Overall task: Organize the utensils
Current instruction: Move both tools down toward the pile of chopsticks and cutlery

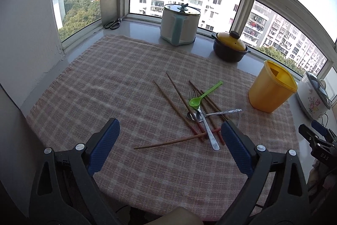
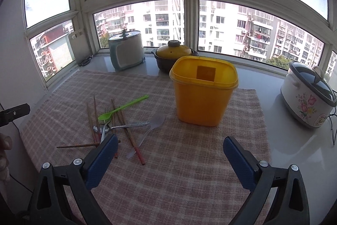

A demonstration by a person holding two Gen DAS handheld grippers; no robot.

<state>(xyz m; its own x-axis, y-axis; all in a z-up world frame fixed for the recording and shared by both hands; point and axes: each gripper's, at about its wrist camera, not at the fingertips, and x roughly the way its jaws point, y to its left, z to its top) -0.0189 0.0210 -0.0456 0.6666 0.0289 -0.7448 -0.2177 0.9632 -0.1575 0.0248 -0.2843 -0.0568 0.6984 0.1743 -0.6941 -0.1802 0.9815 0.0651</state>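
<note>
A heap of utensils lies on the checked cloth (image 1: 118,81): several brown chopsticks (image 1: 179,96), a green plastic spoon (image 1: 205,95), a metal fork (image 1: 203,117) and a metal spoon (image 1: 219,112). The right wrist view also shows a clear plastic spoon (image 2: 150,125) beside the chopsticks (image 2: 129,132). An open yellow container (image 2: 203,92) stands upright to the right of the heap; it also shows in the left wrist view (image 1: 271,88). My left gripper (image 1: 169,151) is open and empty, just short of the heap. My right gripper (image 2: 170,158) is open and empty, in front of the container.
On the window ledge stand a white-blue cooker (image 1: 179,23), a dark clay pot with a yellow lid (image 1: 230,46), a floral rice cooker (image 2: 307,94), scissors (image 1: 112,24) and a cutting board (image 1: 108,3). The right gripper shows at the left wrist view's right edge (image 1: 316,138).
</note>
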